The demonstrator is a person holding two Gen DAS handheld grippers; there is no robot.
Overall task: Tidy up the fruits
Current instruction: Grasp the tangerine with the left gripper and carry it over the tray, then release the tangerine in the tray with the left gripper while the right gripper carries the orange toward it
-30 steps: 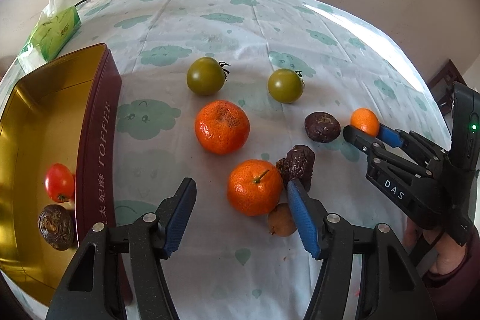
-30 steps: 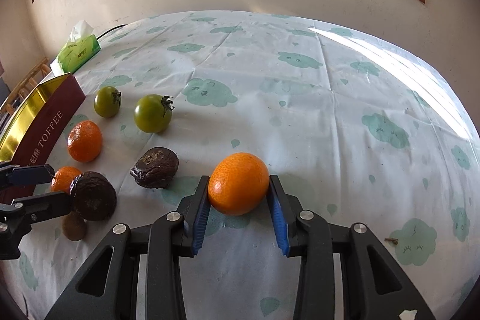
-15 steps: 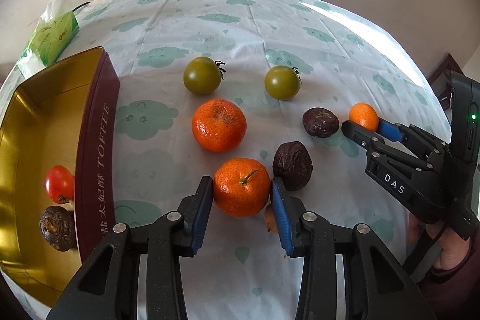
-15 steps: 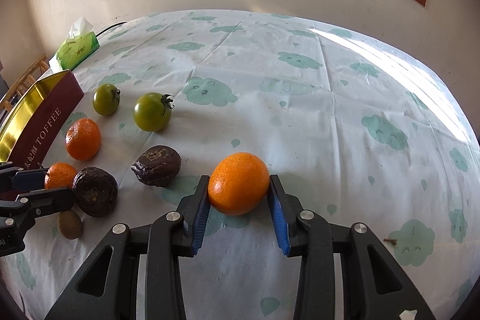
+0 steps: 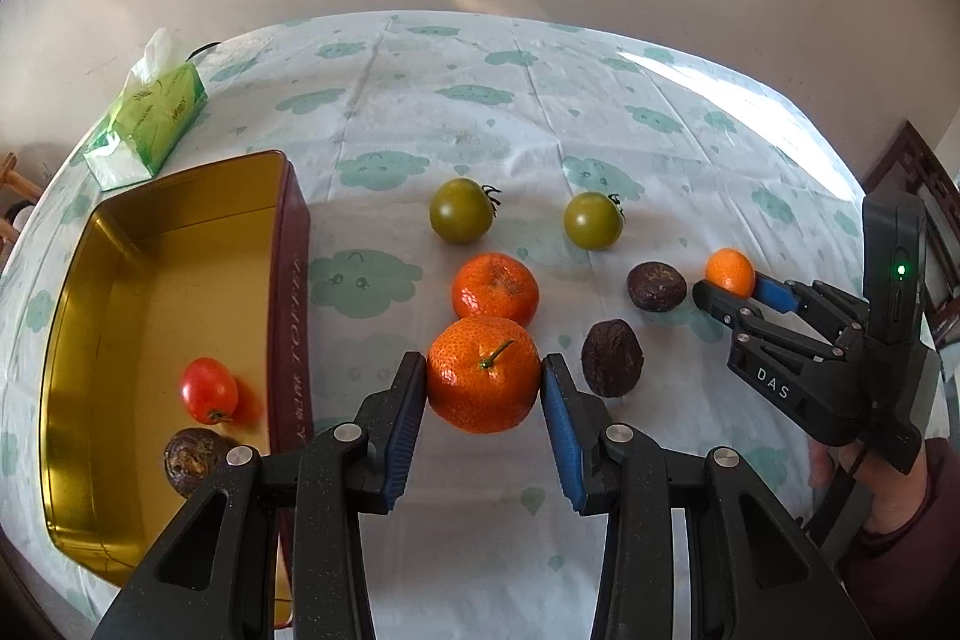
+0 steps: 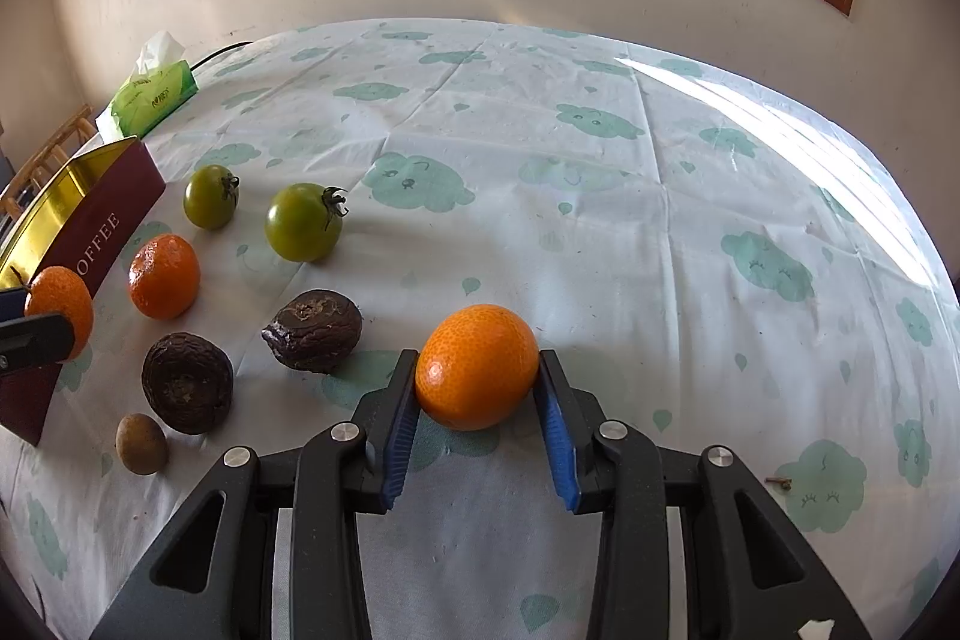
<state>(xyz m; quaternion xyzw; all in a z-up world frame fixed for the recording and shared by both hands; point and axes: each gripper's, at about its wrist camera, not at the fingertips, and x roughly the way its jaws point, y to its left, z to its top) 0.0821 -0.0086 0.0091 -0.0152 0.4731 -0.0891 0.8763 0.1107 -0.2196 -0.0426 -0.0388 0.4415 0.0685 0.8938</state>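
My left gripper is shut on a stemmed tangerine and holds it above the cloth, right of the gold toffee tin. The tin holds a red tomato and a dark passion fruit. My right gripper is shut on a smooth orange low over the table. On the cloth lie another tangerine, two green tomatoes, two dark passion fruits and a small brown fruit.
A green tissue pack lies beyond the tin at the back left. The cloud-print tablecloth stretches to the right and back. A wall and window stand behind the table.
My left gripper closed on the stemmed tangerine and lifted it, tilting the view up. The right gripper kept its hold on the orange and barely moved.
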